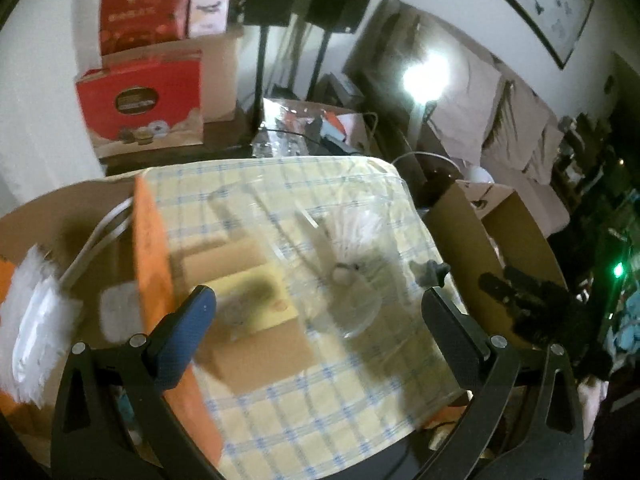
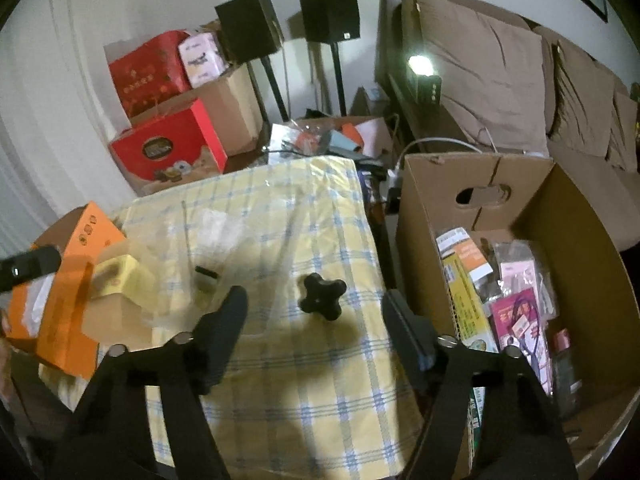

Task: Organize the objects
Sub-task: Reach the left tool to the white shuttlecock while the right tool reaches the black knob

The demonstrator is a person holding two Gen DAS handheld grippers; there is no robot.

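My left gripper (image 1: pixel 318 300) is open above the table with the yellow checked cloth (image 1: pixel 320 408). Under it lie a small yellow box (image 1: pixel 248 296) on a brown carton (image 1: pixel 260 348) and a clear plastic bag (image 1: pixel 344 256) holding something white. An orange box (image 1: pixel 154 264) stands against its left finger. My right gripper (image 2: pixel 314 300) is open too, low over the cloth (image 2: pixel 304 400). A black star-shaped knob (image 2: pixel 322 296) lies on the cloth between its fingers, untouched. The knob (image 1: pixel 430 272) also shows near the table's right edge.
A big open cardboard box (image 2: pixel 480 184) with several packets and a bottle stands right of the table. The orange box (image 2: pixel 68 280) and yellow box (image 2: pixel 120 276) sit at the table's left. Red gift boxes (image 2: pixel 168 148), speakers on stands and a sofa are behind.
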